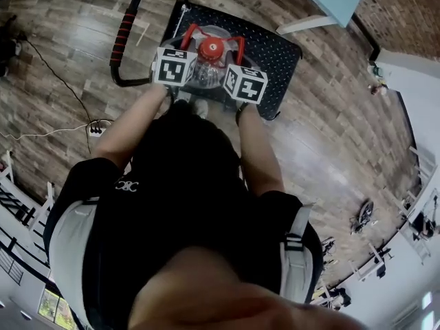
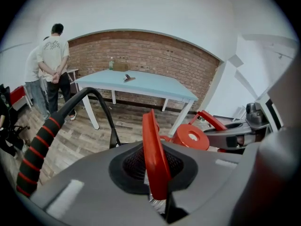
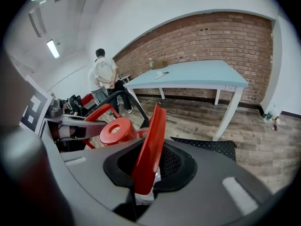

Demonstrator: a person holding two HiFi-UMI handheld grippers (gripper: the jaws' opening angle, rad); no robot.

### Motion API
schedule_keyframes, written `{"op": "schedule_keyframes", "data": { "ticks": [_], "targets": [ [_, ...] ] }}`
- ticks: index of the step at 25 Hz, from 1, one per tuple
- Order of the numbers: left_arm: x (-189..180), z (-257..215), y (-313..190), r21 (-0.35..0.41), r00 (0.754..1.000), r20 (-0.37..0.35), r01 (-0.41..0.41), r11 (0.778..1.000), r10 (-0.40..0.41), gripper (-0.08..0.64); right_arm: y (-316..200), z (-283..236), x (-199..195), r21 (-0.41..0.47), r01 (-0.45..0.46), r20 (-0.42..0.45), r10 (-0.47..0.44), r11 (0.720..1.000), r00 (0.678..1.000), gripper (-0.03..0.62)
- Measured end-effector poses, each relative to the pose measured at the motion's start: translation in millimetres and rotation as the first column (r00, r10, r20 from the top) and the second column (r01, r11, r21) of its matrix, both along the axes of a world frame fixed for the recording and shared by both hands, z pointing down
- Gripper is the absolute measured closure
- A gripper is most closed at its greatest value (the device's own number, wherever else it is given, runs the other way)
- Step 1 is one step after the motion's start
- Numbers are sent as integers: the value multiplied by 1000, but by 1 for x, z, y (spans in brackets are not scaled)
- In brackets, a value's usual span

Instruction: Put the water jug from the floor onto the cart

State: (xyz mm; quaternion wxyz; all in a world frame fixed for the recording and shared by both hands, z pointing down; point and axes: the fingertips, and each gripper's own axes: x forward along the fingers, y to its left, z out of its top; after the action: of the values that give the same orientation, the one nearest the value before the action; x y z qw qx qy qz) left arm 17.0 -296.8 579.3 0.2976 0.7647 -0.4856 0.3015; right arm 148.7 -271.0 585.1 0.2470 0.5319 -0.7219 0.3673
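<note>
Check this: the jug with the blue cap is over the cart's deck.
Not blue: the head view shows the jug with a red cap over the cart's deck.

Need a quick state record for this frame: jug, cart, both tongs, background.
jug: water jug with red cap, above the cart deck; whether it rests there cannot be told
left tongs: closed on a red jug handle
right tongs: other red jug handle between them; whether they press it is unclear
cart push bar: black with red grip, left of the deck in the head view
background: blue table, brick wall, standing person with back turned
</note>
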Motion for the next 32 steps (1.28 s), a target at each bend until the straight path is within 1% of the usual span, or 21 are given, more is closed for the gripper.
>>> {"op": "schedule_keyframes", "data": {
  "ticks": [5, 11, 16, 19, 23, 27, 29, 32],
  "targets": [
    [-6, 31, -38, -18, 1000, 3, -23, 1000, 23, 540, -33, 31, -6, -30, -14, 0, 14, 999, 1000, 525],
    [-8, 72, -73, -29, 999, 2, -39, 999, 39, 535, -69, 65, -8, -32, -4, -31, 3, 999, 1000, 522],
    [-13, 102, -105, -25, 998, 30, -58, 998, 59, 529, -101, 93, -13, -32, 7, -29, -8, 999, 1000, 517],
    [-16, 117, -120, -28, 998, 38, -49, 998, 50, 528, -116, 105, -17, -31, 4, -25, -5, 999, 1000, 514],
    [-22, 139, -133, -46, 999, 42, -27, 999, 29, 528, -133, 119, -25, -34, 8, -41, -10, 999, 999, 512],
    [-31, 159, -138, -63, 997, 71, -29, 998, 33, 522, -141, 132, -34, -29, 9, -49, -10, 1000, 999, 512],
    [-36, 166, -141, -62, 996, 86, -15, 998, 20, 526, -145, 135, -34, -16, 3, -41, -3, 1000, 999, 523],
    [-40, 169, -139, -79, 997, 78, 1, 997, 5, 528, -148, 136, -29, 0, -21, -34, 21, 1000, 999, 531]
  ]
}}
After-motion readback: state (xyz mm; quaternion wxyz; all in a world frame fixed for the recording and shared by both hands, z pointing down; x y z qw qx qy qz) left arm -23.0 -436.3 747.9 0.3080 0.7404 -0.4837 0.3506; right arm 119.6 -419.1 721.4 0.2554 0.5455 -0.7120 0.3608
